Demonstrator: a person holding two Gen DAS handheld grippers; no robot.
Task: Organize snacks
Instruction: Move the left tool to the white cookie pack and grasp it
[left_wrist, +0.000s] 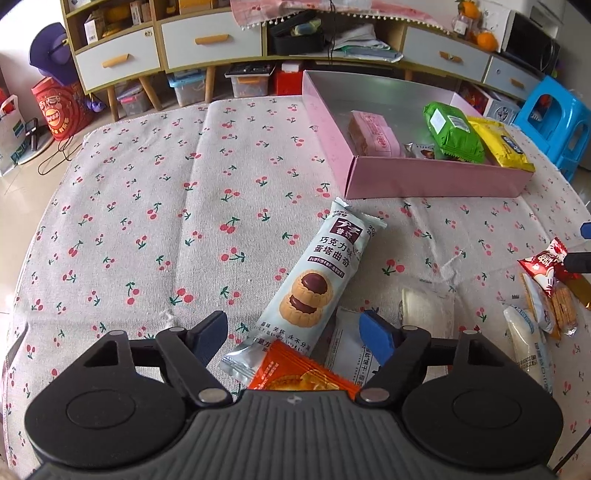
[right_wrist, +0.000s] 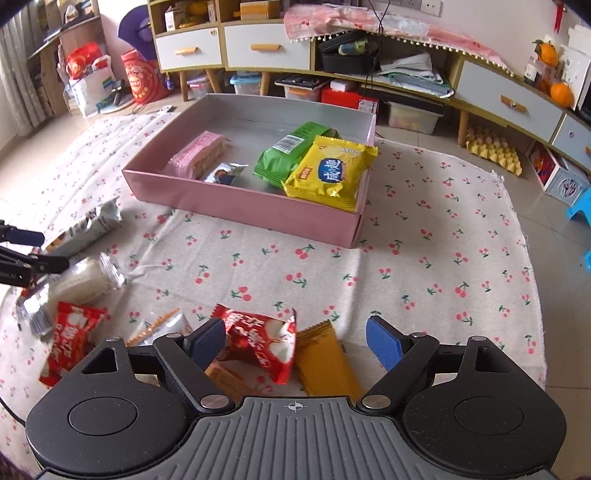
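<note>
Foil on the long cookie pack (left_wrist: 309, 280), lying on the cloth near the pink box (left_wrist: 424, 177), looks light, slick and crushable, so the open, empty left gripper (left_wrist: 293, 334) should pinch its narrow width mid-body gently.

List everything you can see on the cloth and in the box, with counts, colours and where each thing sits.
pink box: one, pink outside, on the cherry cloth, far side
pink wafer pack: one, pink, inside the box, left end
small silver packet: one, silver, inside the box beside the wafer pack
green packet: one, green, inside the box
yellow packet: one, yellow, inside the box, leaning on the green one
pale blue cookie pack: one, on the cloth, its end between the left jaws
orange packet: one, on that pack's near end
red packets: two, red and white, near edge
gold wafer pack: one, between the right jaws
cherry cloth: one, white with red cherries
left gripper: open
right gripper: open
</note>
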